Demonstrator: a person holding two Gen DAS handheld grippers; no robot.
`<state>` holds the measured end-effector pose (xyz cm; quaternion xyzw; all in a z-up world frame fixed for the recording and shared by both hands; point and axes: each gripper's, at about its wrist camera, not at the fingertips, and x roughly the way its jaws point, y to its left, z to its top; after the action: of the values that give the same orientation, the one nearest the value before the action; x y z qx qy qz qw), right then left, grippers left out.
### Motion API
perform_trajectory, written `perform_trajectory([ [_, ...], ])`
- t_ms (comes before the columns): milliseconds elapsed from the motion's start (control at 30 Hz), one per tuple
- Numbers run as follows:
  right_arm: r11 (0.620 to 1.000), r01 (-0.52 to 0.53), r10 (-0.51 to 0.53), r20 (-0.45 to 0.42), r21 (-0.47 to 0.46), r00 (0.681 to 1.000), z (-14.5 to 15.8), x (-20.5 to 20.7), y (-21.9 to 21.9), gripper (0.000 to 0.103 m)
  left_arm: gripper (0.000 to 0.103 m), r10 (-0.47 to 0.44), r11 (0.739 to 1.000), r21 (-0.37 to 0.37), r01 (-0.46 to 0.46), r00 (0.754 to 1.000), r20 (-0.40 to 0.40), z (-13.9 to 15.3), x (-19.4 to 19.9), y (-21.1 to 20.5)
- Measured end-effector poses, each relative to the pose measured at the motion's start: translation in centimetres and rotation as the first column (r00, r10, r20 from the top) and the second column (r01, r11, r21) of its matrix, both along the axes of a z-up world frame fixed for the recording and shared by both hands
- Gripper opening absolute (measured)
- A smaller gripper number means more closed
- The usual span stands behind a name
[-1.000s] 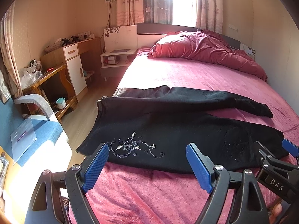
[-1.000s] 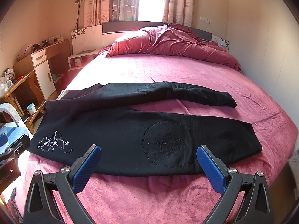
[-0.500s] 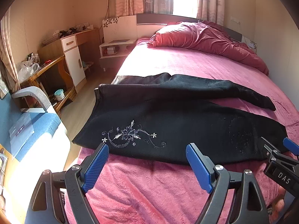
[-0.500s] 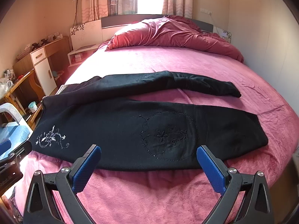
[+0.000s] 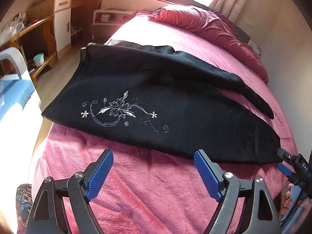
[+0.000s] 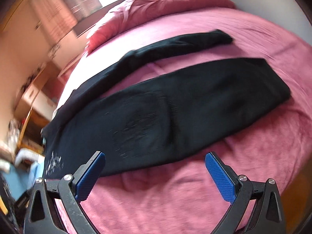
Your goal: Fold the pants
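black pants (image 5: 156, 101) spread flat on the pink bed (image 5: 148, 191), long axis running crosswise to both tools, waist to the left, leg ends to the right; second leg angled away on the far side; left tool (image 5: 154, 173) spread wide, empty, just short of the near edge below the flower embroidery (image 5: 120, 113); right tool (image 6: 156, 173) also spread wide, empty, nearer the knee stretch; probably poised to pinch the near edge and fold it across.
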<state>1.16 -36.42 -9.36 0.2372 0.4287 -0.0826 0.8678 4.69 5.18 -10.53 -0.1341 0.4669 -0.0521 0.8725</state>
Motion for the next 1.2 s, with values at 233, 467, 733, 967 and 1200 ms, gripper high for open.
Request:
perform_trajectory([
  [233, 0.964, 0.257, -0.254, -0.049, 0.073, 0.966, -1.9, -2.9, -9.8, 0.097, 0.091, 0.077, 0.997, 0.024, -0.076, 0.997, -0.005, -0.7, 1.1, 3.0],
  [467, 0.929, 0.339, -0.332, -0.067, 0.149, 0.941, -4.1, -2.4, -14.1, 0.085, 0.086, 0.047, 0.998, 0.049, -0.047, 0.999, -0.002, -0.7, 0.9, 3.4],
  [733, 0.850, 0.458, -0.453, -0.084, 0.259, 0.888, -6.3, -1.9, -18.9, 0.067, 0.053, 0.156, 0.982, -0.093, -0.165, 0.984, -0.091, -2.9, 1.9, 7.9],
  [967, 0.838, 0.475, -0.473, -0.076, 0.271, 0.878, -6.6, -0.2, -20.7, 0.064, 0.051, 0.301, 0.929, -0.178, -0.323, 0.943, -0.142, -4.5, 3.7, 12.6],
  [1200, 0.841, 0.476, -0.470, -0.090, 0.256, 0.878, -6.7, 2.1, -21.8, 0.027, 0.028, 0.352, 0.913, -0.155, -0.376, 0.922, -0.162, -5.9, 6.7, 13.9],
])
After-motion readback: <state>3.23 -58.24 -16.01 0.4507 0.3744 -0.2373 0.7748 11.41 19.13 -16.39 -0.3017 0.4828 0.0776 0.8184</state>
